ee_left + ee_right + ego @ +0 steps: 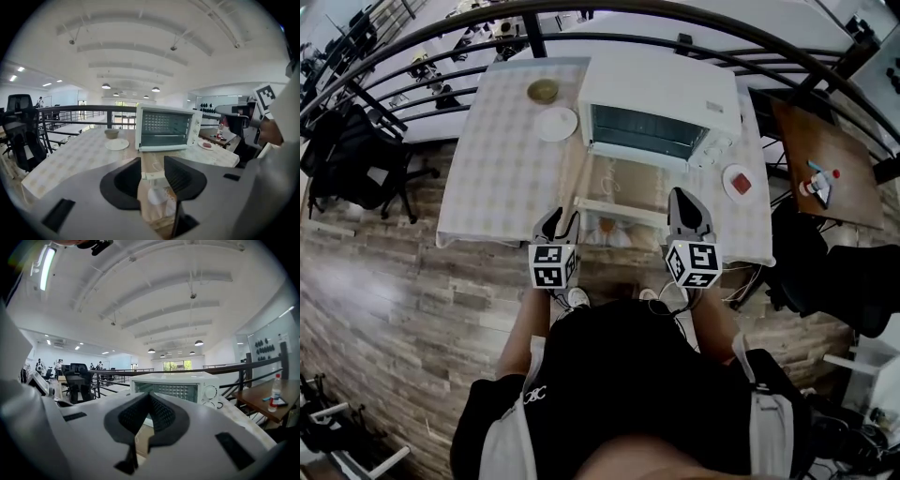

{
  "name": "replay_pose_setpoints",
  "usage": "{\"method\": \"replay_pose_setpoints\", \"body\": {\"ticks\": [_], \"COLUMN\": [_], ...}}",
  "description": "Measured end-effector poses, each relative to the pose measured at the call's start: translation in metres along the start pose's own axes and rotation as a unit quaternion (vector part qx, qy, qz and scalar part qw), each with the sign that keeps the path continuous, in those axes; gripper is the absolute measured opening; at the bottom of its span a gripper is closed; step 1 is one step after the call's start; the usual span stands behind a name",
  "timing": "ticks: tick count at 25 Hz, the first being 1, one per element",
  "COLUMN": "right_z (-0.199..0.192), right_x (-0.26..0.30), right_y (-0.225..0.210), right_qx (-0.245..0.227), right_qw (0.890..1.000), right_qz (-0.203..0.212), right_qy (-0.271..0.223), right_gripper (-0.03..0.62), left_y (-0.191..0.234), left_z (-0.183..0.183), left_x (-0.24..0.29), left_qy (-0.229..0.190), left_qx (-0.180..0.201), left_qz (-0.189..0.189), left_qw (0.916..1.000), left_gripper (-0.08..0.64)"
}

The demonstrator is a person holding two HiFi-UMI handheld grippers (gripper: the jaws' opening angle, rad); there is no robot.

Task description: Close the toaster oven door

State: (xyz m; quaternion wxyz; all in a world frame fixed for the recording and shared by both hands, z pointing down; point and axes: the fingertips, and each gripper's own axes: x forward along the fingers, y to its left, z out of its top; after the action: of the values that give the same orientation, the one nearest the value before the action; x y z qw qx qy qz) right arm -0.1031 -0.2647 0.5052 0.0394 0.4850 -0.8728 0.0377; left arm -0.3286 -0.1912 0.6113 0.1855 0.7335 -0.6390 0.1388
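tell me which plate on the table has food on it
The small plate right of the toaster oven: it carries a red piece; the white plate left of it is bare.

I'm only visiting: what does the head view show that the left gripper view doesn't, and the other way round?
Only the head view: the person's black top, the wooden floor and the flat roof of the toaster oven. Only the left gripper view: the ceiling lamps, and how the jaws of the left gripper stand apart with the white door handle between them. Both: the oven with its door folded down, the bowl, the white plate and the right gripper.
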Motion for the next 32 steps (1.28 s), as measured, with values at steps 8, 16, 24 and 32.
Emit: {"method": "replay_pose_setpoints", "body": {"ticks": [8, 16, 24, 32], "right_z": [-0.006, -0.009, -0.007, -0.004], "right_x": [-0.033, -0.068, -0.087, -0.097], "right_y": [-0.029, -0.057, -0.077, -0.085], "right_qx": [0.007, 0.006, 0.000, -0.005], "right_qw": [0.998, 0.993, 0.989, 0.986], "right_qz": [-0.060, -0.119, -0.143, -0.160], "right_qy": [0.015, 0.029, 0.032, 0.034], "right_gripper": [0.000, 0.000, 0.000, 0.000], "left_y": [-0.002, 0.000, -0.005, 0.003], "left_z": [-0.053, -0.079, -0.098, -0.094], "left_x": [0.033, 0.058, 0.080, 0.098], "left_qy": [0.057, 0.082, 0.111, 0.119], "left_qx": [-0.011, -0.025, -0.029, -0.028], "left_qz": [-0.020, -0.025, -0.030, -0.023], "left_qw": [0.9981, 0.9960, 0.9929, 0.9923], "left_gripper": [0.155, 0.132, 0.133, 0.133]}}
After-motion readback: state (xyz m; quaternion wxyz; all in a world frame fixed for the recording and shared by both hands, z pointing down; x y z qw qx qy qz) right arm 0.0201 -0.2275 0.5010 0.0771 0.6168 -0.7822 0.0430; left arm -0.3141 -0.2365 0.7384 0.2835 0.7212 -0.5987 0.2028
